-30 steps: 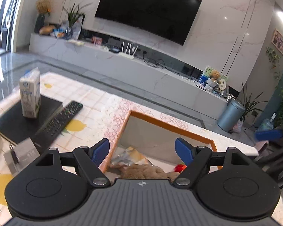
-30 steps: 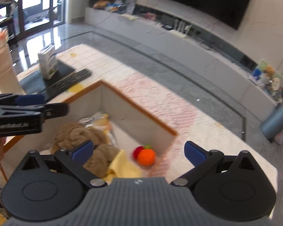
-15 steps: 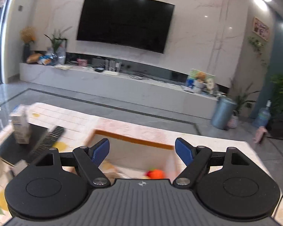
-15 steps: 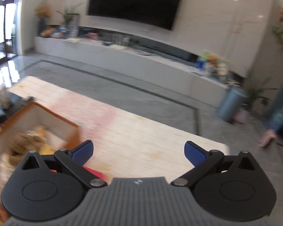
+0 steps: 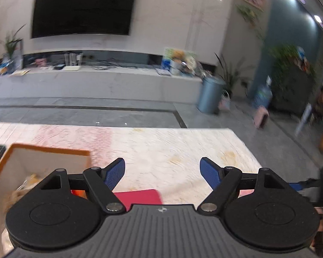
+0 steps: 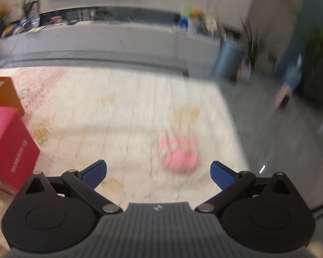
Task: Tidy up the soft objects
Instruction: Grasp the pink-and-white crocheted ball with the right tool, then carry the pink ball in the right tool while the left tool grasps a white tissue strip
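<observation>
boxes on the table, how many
2: an orange box at the left with soft things inside, and a red box right beside it. Others may be hidden behind the grippers.

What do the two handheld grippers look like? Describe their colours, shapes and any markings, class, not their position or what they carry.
The left gripper and the right gripper look alike: a ribbed dark grey body bearing a small pale emblem, two round black discs, black linkage arms with silver pivot pins, and blue fingertips with a fine grid texture. No cables or sleeves can be made out.
</observation>
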A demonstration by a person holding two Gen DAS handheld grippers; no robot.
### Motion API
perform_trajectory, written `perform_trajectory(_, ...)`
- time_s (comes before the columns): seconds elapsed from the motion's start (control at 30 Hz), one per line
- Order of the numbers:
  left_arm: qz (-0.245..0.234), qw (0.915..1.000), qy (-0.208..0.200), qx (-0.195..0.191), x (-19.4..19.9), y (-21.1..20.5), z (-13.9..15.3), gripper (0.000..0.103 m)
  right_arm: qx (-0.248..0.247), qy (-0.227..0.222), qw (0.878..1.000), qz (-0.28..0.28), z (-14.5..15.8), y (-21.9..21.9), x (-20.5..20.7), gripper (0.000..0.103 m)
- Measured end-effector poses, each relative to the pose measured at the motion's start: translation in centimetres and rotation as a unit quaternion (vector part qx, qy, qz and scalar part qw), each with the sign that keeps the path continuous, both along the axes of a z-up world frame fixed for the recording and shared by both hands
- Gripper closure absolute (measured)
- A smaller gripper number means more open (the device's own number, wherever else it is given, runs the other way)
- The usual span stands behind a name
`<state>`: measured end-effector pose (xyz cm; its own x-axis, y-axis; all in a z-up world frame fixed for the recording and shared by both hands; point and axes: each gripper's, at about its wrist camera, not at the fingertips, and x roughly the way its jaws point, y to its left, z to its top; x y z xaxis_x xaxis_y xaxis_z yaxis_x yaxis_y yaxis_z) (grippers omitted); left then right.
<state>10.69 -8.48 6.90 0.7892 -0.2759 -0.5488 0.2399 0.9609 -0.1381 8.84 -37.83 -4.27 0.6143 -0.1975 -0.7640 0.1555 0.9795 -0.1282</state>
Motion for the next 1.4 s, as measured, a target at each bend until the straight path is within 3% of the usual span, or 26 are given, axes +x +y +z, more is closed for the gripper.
perform_trajectory(0.07, -0.010, 0.9997, 0.006, 0.020, 0.4, -2.0, -0.8, 0.010, 0.022, 0.015, 0.999, -0.018, -2.3, -1.2, 0.5, 0.003)
perform_trajectory(0.17, -0.079, 0.9942, 0.035, 0.064, 0.4, -5.3, -2.9, 0.010, 0.028, 0.047, 0.998, -0.008, -4.2, -2.2, 1.1, 0.003)
perform_trajectory(0.3, -0.151, 0.9832, 0.088, 0.052, -1.1, -8.2, -6.9, 0.010, 0.015, 0.023, 1.000, -0.008, -4.9, -4.0, 1.8, 0.003)
perform_trajectory(0.43, -0.180, 0.9756, 0.109, 0.062, -2.0, -10.6, -10.5, 0.010, 0.036, 0.042, 0.998, -0.043, -7.5, -5.5, 4.7, 0.003)
perform_trajectory(0.57, -0.210, 0.9651, 0.128, 0.088, -1.6, -11.8, -12.8, 0.010, 0.010, 0.078, 0.997, -0.023, -9.9, -5.1, 7.1, 0.003)
perform_trajectory(0.67, -0.213, 0.9641, 0.127, 0.094, -1.2, -12.1, -14.2, 0.010, -0.019, 0.064, 0.998, -0.005, -9.9, -4.7, 7.8, 0.003)
perform_trajectory(0.77, -0.207, 0.9637, 0.139, 0.096, -0.4, -12.6, -15.5, 0.010, -0.010, 0.044, 0.999, -0.015, -9.7, -5.1, 8.3, 0.003)
perform_trajectory(0.9, -0.197, 0.9628, 0.151, 0.108, 0.2, -13.2, -16.6, 0.010, 0.003, 0.045, 0.999, -0.030, -10.3, -6.1, 9.0, 0.018)
perform_trajectory(0.97, -0.195, 0.9618, 0.157, 0.111, 0.5, -13.5, -17.2, 0.010, 0.012, 0.040, 0.998, -0.039, -10.2, -6.7, 8.7, 0.032)
perform_trajectory(1.07, -0.187, 0.9644, 0.151, 0.110, 0.6, -13.6, -17.6, 0.010, 0.026, 0.035, 0.998, -0.046, -9.8, -7.3, 8.0, 0.041)
perform_trajectory(1.3, -0.201, 0.9639, 0.122, 0.125, 1.0, -14.2, -19.5, 0.013, 0.050, 0.029, 0.997, -0.046, -8.0, -7.9, 6.2, 0.051)
perform_trajectory(1.4, -0.213, 0.9647, 0.088, 0.127, 0.6, -14.6, -19.9, 0.019, 0.053, 0.020, 0.997, -0.051, -7.2, -8.4, 5.2, 0.052)
